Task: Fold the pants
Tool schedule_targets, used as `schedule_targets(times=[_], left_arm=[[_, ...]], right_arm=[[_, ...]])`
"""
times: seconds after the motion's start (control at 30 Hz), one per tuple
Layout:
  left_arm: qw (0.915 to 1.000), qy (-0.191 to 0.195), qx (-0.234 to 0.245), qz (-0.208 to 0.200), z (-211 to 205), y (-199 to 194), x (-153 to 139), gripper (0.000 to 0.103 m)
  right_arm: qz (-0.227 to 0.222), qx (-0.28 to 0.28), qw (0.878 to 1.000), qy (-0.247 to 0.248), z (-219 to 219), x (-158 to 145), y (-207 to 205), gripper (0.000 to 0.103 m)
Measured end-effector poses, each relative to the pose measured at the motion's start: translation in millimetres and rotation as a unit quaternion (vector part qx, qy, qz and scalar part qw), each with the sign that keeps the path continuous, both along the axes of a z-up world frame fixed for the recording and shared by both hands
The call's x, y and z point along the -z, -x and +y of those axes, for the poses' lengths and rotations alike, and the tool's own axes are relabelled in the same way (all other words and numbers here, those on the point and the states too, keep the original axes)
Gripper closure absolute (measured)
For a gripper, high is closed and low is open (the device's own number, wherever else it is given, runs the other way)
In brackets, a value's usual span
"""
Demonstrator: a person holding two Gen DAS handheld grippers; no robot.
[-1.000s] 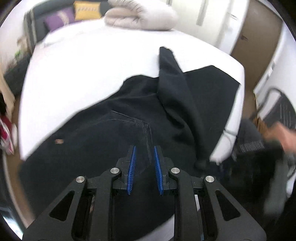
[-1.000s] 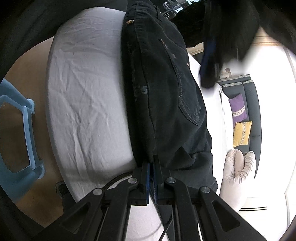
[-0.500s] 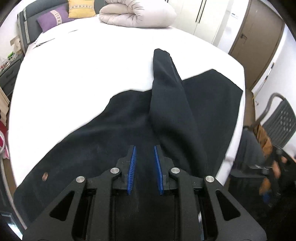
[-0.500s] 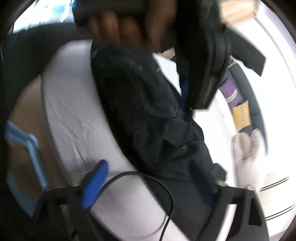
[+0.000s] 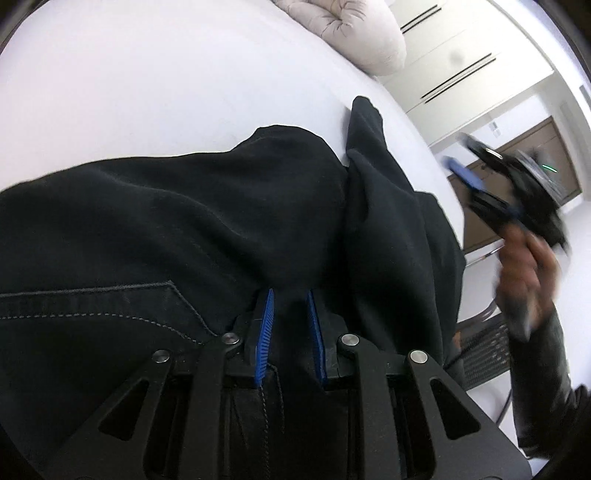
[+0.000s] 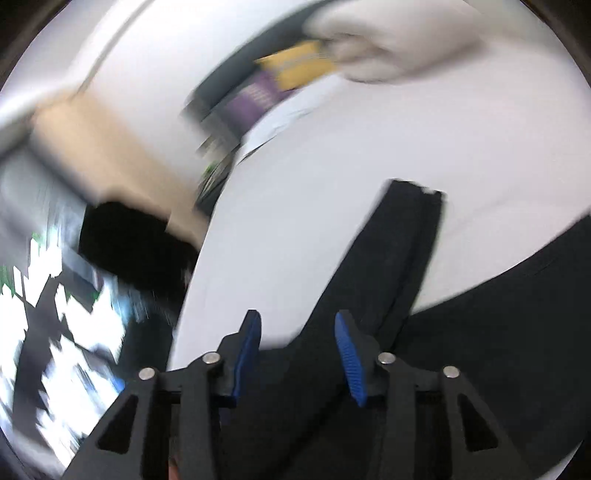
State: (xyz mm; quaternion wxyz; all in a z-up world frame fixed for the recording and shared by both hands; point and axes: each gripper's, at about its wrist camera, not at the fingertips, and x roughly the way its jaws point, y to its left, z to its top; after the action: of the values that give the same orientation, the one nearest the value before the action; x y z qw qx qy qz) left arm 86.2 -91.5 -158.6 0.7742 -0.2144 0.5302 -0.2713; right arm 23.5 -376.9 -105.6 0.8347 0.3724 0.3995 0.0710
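black pants lying spread across a white bed
left gripper is pinching the fabric at 6 o'clock; right gripper, empty, is closing above it

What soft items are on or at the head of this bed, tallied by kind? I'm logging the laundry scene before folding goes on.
Black pants: 1
Rolled beige duvet: 1
Yellow cushion: 1
Purple cushion: 1
Total: 4
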Motion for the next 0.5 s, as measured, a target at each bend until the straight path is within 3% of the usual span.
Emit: schedule_targets(times=[0.2, 0.5], left_arm=[[0.9982, 0.055, -0.02, 0.014, 28.9, 2.5, 13.2, 0.094], [0.9959, 0.083, -0.028, 0.023, 49.9, 7.6, 17.2, 0.1]], right_arm=[[0.047, 0.076, 0.993, -0.073, -46.0, 50.3, -51.6, 0.057], [0.101, 0.098, 0.987, -0.081, -50.5, 91.9, -76.3, 0.057]])
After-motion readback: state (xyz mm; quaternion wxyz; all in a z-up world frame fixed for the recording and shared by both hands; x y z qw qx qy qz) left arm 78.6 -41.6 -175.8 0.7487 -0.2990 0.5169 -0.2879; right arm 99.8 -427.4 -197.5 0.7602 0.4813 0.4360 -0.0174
